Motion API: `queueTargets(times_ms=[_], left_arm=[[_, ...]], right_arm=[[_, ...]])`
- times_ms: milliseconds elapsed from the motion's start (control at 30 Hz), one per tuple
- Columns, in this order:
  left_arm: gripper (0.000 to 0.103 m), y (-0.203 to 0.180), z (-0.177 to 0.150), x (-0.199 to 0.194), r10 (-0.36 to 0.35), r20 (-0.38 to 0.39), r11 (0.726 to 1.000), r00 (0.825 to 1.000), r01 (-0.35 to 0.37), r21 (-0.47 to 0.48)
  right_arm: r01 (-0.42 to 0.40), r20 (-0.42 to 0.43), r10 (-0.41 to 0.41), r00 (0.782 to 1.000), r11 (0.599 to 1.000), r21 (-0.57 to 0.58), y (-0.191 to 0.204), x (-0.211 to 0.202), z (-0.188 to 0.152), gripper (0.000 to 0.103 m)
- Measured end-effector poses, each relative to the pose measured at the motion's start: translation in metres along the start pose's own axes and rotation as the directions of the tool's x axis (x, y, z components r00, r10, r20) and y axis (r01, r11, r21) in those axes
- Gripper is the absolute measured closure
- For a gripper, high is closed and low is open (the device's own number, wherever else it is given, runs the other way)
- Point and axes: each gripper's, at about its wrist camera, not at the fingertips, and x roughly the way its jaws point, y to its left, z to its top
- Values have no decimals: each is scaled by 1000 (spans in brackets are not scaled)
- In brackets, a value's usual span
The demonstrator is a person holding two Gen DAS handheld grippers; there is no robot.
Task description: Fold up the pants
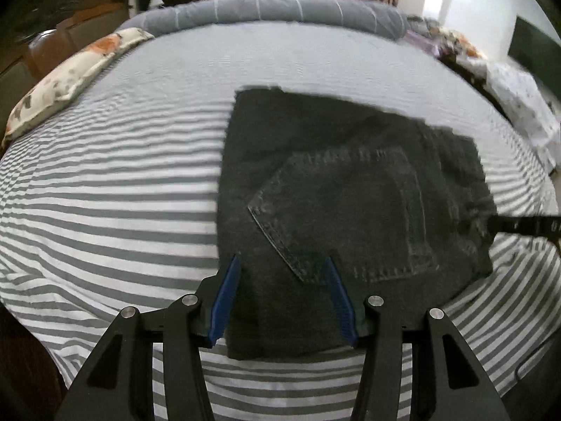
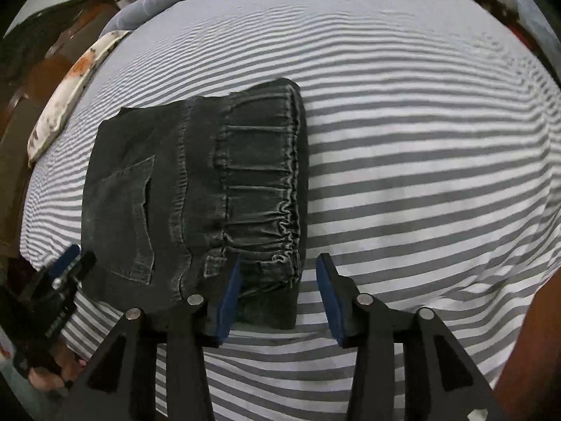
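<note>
Black claw (image 1: 282,259), blue pads (image 1: 226,294), silver screws (image 1: 128,313)

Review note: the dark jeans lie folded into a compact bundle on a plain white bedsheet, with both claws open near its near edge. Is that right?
Not quite: the bedsheet is grey-and-white striped, not plain white, as the right wrist view shows. The rest holds: the dark jeans lie folded into a compact bundle, and the left claw and right claw are both open near its near edge.
</note>
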Motion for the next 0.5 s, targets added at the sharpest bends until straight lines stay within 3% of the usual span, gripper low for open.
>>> queueTargets(times_ms=[100,500], left_arm=[[50,-5,1,8,19,-31,1000,999,-18,18],[49,12,6,4,-28,-19,998,999,27,-63]], right_arm=[[-8,1,8,1000,1000,8,-7,5,0,54],[-146,26,146,989,989,10,-24,2,9,51]])
